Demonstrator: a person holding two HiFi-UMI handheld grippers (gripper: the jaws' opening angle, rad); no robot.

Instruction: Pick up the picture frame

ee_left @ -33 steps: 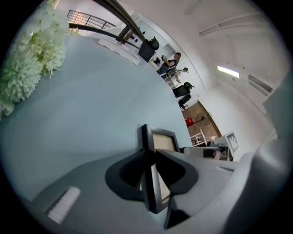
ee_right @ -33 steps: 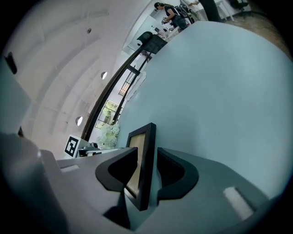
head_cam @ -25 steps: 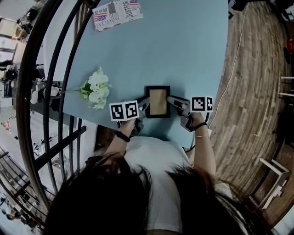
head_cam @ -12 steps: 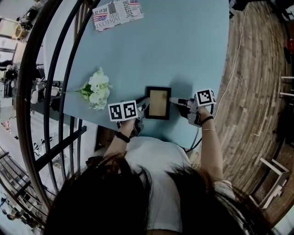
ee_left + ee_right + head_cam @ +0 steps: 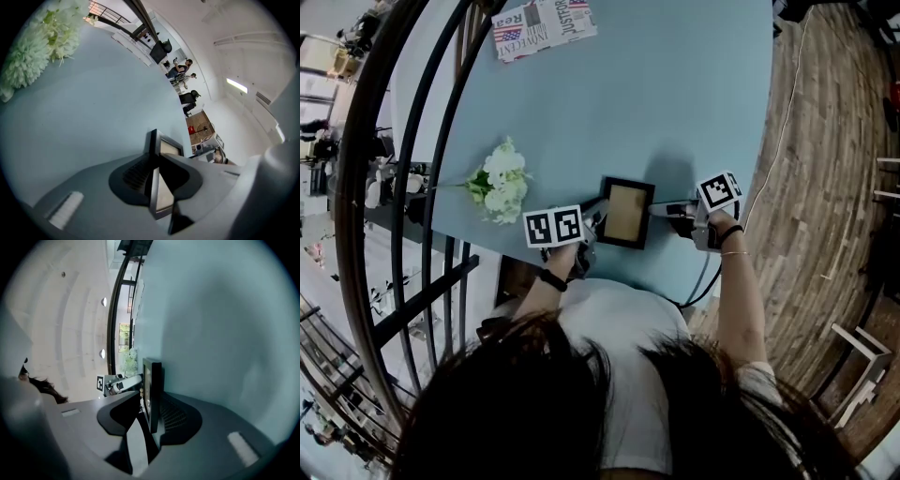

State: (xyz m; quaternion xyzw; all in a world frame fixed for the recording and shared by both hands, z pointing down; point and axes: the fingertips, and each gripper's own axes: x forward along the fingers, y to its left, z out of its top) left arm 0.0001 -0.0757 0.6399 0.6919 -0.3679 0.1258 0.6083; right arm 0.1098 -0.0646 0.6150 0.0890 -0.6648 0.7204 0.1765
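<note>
The table (image 5: 675,112) is smooth and matt. The picture frame (image 5: 627,213) has a smooth black border around a matt beige panel. The left gripper (image 5: 596,217) and right gripper (image 5: 664,210) look like matt grey plastic, with ribbed black pads (image 5: 176,416). The far newspaper (image 5: 544,26) is printed paper, and the floor (image 5: 825,187) on the right is rough wood.

Blue table (image 5: 675,112) with flowers (image 5: 499,183), newspaper (image 5: 544,26)

A pale blue rectangular table (image 5: 675,112) is standing on a brown wood-plank floor (image 5: 825,187), with a curved black metal railing (image 5: 422,141) running along its left side.
</note>
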